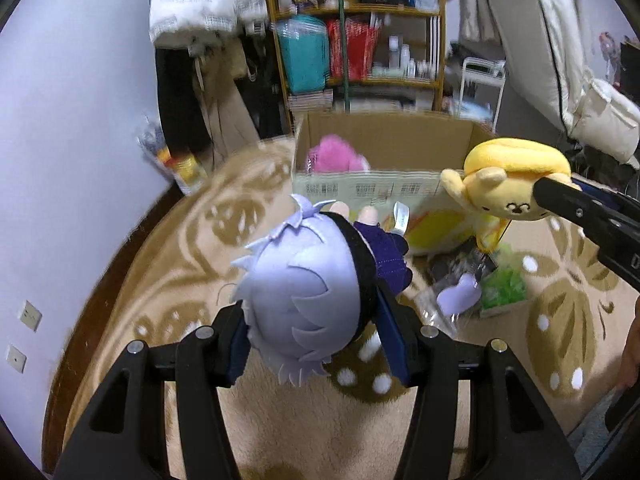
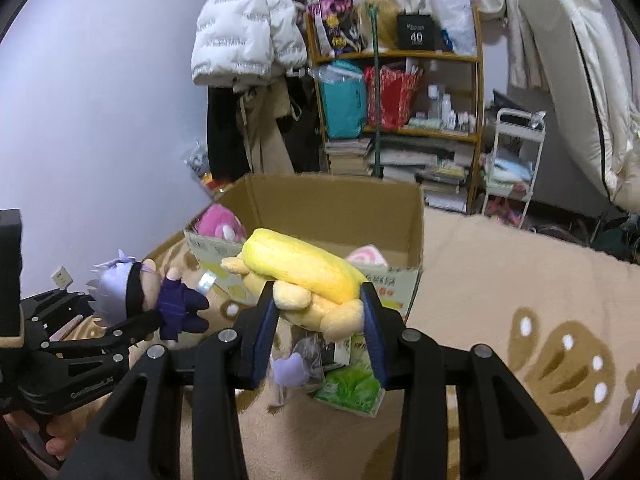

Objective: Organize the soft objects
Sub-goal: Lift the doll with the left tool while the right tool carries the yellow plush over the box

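My left gripper [image 1: 312,312] is shut on a plush doll [image 1: 300,292] with lilac hair and dark purple clothes, held above the rug; it also shows in the right wrist view [image 2: 132,292]. My right gripper [image 2: 320,308] is shut on a yellow bear plush [image 2: 304,276], held just in front of an open cardboard box [image 2: 336,208]. In the left wrist view the bear [image 1: 512,176] hangs at the box's [image 1: 384,148] right corner. A pink plush [image 1: 336,156] lies in the box, and a pink-white soft item [image 2: 368,256] too.
A beige patterned rug [image 2: 520,300] covers the floor. A lilac item in clear wrap [image 2: 292,368] and a green packet [image 2: 352,388] lie before the box. Behind stand a cluttered shelf [image 2: 400,92], hanging coats [image 2: 248,40], a white trolley [image 2: 516,160] and a wall [image 1: 80,120] at left.
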A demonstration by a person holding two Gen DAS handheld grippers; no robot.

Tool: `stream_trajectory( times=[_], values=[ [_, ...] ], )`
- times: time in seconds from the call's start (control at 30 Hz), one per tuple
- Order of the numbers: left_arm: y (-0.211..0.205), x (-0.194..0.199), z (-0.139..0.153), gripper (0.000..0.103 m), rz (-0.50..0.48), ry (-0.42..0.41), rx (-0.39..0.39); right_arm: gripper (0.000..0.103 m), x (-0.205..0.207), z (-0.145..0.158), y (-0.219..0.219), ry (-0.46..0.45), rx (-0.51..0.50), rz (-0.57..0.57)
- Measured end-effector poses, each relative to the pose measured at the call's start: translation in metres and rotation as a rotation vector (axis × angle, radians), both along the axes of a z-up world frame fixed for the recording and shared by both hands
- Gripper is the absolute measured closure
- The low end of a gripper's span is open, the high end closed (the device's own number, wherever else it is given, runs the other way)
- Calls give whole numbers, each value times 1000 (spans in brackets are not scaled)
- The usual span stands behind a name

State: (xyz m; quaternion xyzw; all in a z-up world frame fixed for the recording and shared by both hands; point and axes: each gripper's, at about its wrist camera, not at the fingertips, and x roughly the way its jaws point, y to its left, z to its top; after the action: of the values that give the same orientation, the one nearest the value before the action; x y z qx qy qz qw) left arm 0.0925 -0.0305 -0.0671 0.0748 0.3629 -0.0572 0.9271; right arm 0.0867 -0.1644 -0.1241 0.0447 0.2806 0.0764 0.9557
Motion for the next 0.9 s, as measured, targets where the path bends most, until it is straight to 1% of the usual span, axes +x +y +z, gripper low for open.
stream_trajectory(
  times=[0.13, 0.23, 0.33, 0.43, 0.5, 0.63, 0.83, 0.9],
  values=[
    [-2, -16, 19, 49, -8, -137, 16, 61, -11, 17, -2, -54, 8, -9],
    [-5, -26, 31, 49, 12, -222, 24, 61, -17, 29, -5, -94, -3, -21],
    [-4, -32, 39, 49, 21, -276, 26, 61, -21, 37, -5, -127, -21, -41],
    [-3, -30, 45, 49, 26, -305, 20, 61, -23, 44, -8, -158, -10, -56],
    [-4, -29, 47, 49, 32, -317, 19, 61, -24, 49, -7, -176, -21, -67],
    [-1, -23, 55, 49, 33, -349, 11, 61, -24, 55, -9, -195, -4, -74],
    [0, -7, 69, 49, 30, -389, -10, 61, -13, 66, -10, -233, -26, -87],
    [-3, -1, 71, 49, 34, -401, -1, 61, -8, 69, -11, -247, -30, -101]
  ],
)
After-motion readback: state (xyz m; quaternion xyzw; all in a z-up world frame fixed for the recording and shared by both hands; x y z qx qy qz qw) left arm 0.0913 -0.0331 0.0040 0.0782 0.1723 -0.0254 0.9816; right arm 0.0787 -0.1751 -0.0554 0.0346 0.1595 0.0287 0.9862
